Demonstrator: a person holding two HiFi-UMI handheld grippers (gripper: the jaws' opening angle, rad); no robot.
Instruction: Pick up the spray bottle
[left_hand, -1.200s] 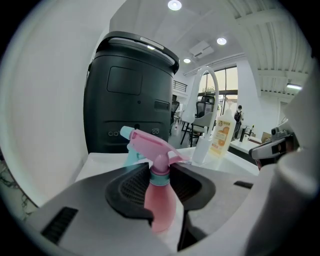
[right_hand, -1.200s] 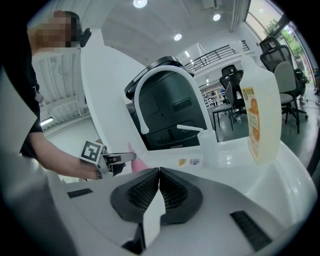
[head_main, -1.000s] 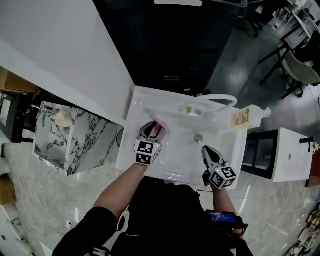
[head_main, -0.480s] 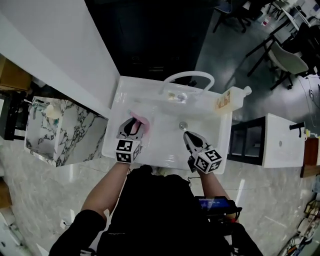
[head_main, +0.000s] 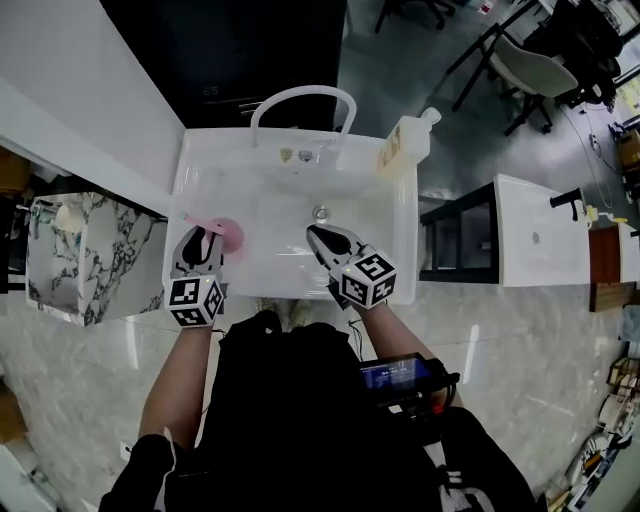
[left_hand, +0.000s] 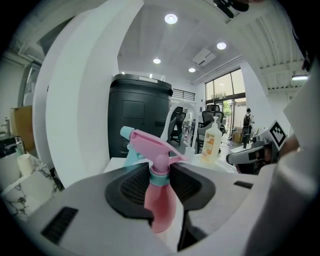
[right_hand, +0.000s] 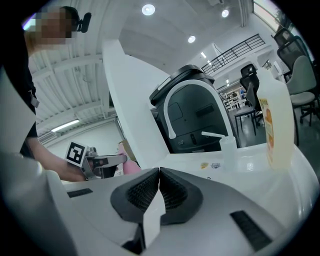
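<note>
Left gripper (head_main: 203, 243) first, closest in: its jaws are clamped on the pink spray bottle (left_hand: 161, 200), one ribbed pad on each side of the body just under the teal collar. The trigger head (left_hand: 150, 144) stands above them, nozzle pointing away. The bottle sits upright in the grip, over the left part of the white sink (head_main: 190, 180). Its base is hidden behind the jaws, so I can't tell whether it's clear of the surface.

Here's the worry: that's a narrow pinch, high on a smooth rounded body, with most of the bottle hanging below. Any quick tilt of the hand and I'd expect the bottle to swing between the pads or slide down through them. Squeeze harder and the thin plastic may buckle and squirt out sideways.

Right gripper (right_hand: 159, 175) next, over the middle of the sink: jaws pressed together, nothing between them, well apart from the bottle. It isn't backing up the hold, and a sweep to the left could knock the bottle's side.

Just beyond its tips, the drain (head_main: 320, 212): a dropped bottle would likely land in the glossy basin and roll.

Further out, the arched faucet (head_main: 300, 93) crosses the back rim. Carry the bottle forward and that jutting trigger head could catch it. The soap bottle (head_main: 404, 142) on the far right corner looks safely out of reach.
</note>
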